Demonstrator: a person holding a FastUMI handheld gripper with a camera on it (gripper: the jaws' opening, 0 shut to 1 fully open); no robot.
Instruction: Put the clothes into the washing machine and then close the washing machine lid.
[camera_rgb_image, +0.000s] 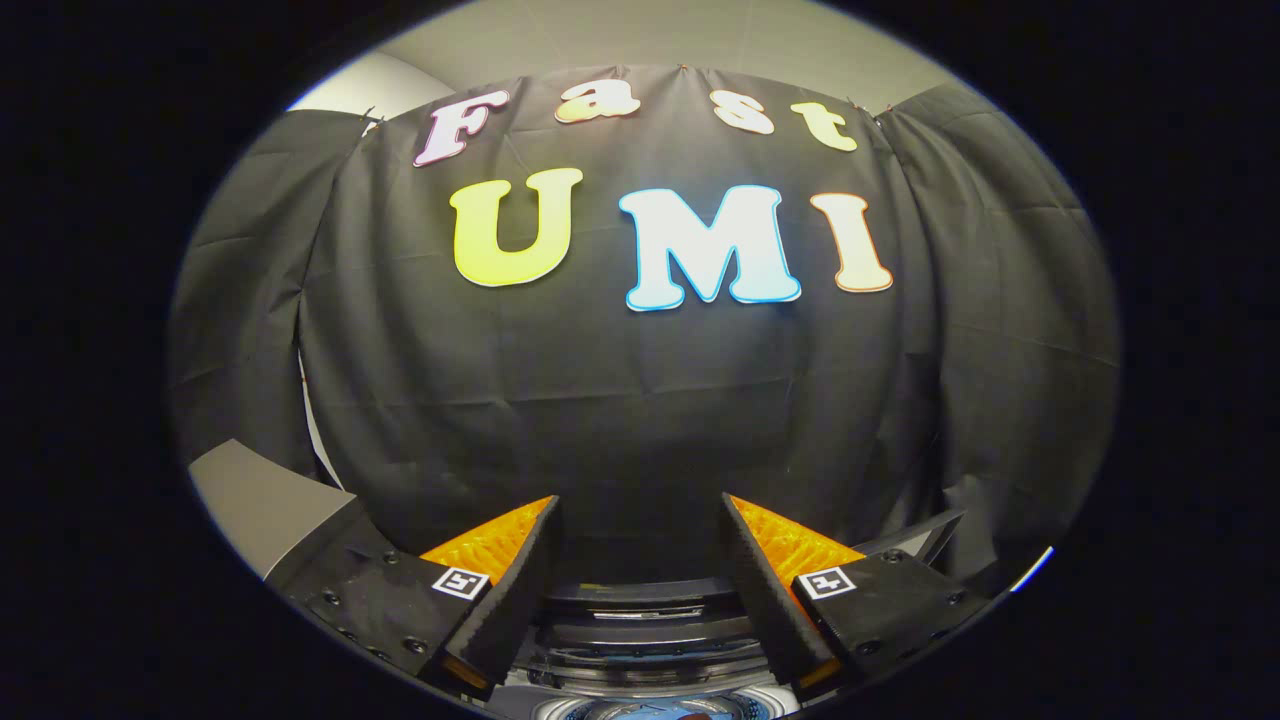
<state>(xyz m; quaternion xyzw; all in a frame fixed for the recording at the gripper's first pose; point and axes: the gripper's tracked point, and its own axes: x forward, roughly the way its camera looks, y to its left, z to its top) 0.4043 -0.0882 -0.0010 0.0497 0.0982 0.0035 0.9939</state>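
Gripper (640, 545) is hovering with fingers spread apart, holding nothing, above the washing machine (640, 625) standing against the booth wall. Clothing, seemingly blue fabric (655, 712), is lying in the drum; soft, light, best pinched at a fold

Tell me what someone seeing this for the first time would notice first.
The black cloth wall of the booth stands straight ahead, beyond the gripper, whose two fingers are spread wide with nothing between them. Low between the fingers sits the top of the washing machine, its lid apparently raised behind the opening, with a bit of blue showing down in the drum.
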